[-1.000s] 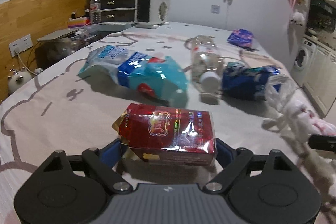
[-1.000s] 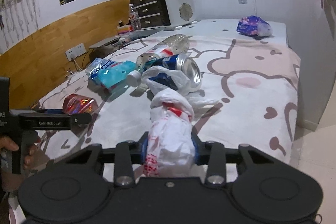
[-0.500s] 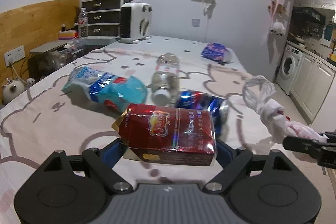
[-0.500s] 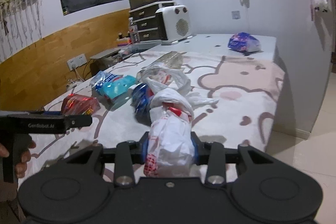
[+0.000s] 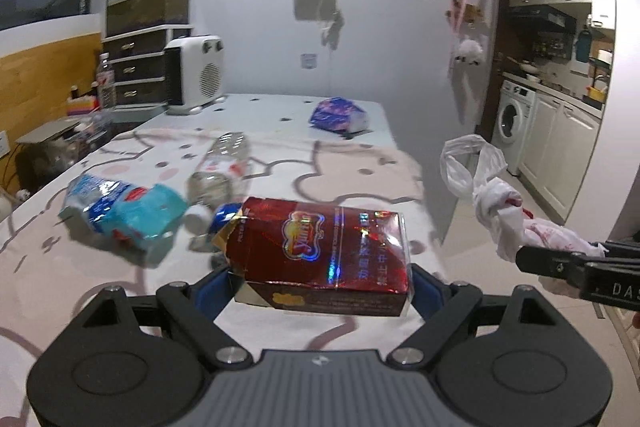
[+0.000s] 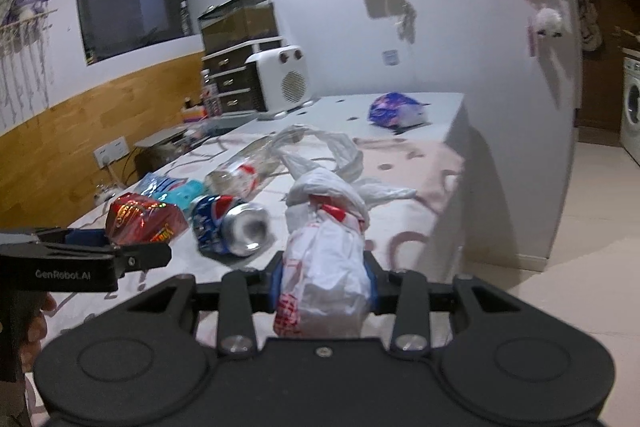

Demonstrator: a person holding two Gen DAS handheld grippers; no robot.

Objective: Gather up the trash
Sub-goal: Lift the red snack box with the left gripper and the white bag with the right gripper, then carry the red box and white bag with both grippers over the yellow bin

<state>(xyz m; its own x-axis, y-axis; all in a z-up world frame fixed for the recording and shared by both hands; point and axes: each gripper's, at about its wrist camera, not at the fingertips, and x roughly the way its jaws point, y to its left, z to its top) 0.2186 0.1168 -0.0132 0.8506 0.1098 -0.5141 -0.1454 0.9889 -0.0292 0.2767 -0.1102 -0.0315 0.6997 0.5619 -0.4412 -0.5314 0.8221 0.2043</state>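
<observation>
Left gripper (image 5: 320, 277) pinches red carton (image 5: 324, 253) across its width. Right gripper (image 6: 324, 283) clamps white plastic bag (image 6: 326, 267). Beyond tongs on bed (image 5: 360, 163): crushed can (image 6: 230, 223), clear bottle (image 5: 220, 167), blue packet (image 5: 120, 211).

A home: washing machine (image 5: 509, 123), kitchen cabinets (image 5: 560, 143), drawer unit (image 5: 140, 67).

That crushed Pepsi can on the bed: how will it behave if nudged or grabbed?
The crushed Pepsi can lies on its side on the soft bedspread, so it may roll, though the dents probably make that wobbly and short. It looks empty, so likely light. Thin dented walls would probably buckle further under a firm squeeze.
</observation>
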